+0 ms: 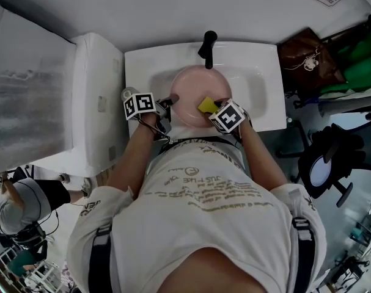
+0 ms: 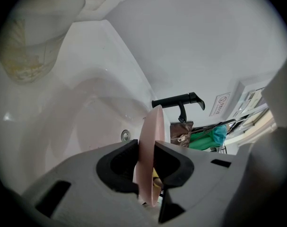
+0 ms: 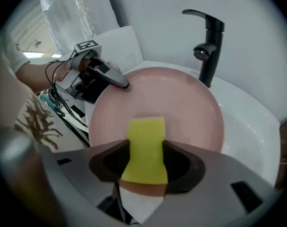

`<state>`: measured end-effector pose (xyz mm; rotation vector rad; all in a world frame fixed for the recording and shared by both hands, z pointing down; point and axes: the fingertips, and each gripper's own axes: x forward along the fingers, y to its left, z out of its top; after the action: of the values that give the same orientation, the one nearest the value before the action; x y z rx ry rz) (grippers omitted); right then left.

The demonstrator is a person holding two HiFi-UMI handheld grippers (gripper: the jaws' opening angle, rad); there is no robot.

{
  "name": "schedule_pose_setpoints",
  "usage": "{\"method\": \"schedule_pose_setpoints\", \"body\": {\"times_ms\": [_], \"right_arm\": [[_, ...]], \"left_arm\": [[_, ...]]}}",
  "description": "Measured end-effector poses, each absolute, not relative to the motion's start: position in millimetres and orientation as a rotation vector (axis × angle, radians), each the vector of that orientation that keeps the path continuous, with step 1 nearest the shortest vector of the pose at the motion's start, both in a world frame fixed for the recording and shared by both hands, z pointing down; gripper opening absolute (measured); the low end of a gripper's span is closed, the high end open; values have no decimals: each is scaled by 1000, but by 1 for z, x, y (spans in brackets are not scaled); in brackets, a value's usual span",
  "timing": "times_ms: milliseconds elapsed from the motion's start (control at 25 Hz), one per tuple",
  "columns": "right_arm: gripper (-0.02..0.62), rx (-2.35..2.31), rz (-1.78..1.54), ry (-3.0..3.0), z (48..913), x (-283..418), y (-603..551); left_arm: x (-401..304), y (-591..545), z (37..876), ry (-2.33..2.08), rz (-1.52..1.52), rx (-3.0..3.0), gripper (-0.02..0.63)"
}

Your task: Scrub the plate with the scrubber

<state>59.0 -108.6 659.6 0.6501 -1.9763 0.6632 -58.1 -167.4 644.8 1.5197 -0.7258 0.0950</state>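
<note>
A pink plate [image 1: 191,90] is held tilted over the white sink [image 1: 261,90], below the black faucet [image 1: 208,47]. My left gripper [image 1: 170,101] is shut on the plate's left rim. In the left gripper view the plate [image 2: 152,131] stands edge-on between the jaws of that gripper [image 2: 147,163]. My right gripper [image 1: 212,108] is shut on a yellow scrubber [image 1: 206,104], which lies against the plate's near face. In the right gripper view the scrubber [image 3: 145,136] sticks out past the right gripper [image 3: 145,151] onto the plate [image 3: 186,108]; the left gripper [image 3: 118,82] clamps the far rim.
A clear plastic cup [image 2: 32,32] stands on the sink's left corner. The sink's drain [image 2: 126,135] shows below the plate. A white unit [image 1: 93,102] adjoins the sink on the left. A brown bag [image 1: 307,57], a green bag [image 1: 356,72] and a chair [image 1: 326,163] are to the right.
</note>
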Motion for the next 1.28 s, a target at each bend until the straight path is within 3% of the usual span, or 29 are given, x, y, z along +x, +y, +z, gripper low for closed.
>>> {"method": "schedule_pose_setpoints", "body": {"times_ms": [320,1280], "right_arm": [[219,571,916,-2142,647,4,-79],[218,1183,797,-2270,589,90,-119]], "left_arm": [[-44,-158,646,-680,154,1548,81],[-36,-149,693,-724,165,1259,84]]}}
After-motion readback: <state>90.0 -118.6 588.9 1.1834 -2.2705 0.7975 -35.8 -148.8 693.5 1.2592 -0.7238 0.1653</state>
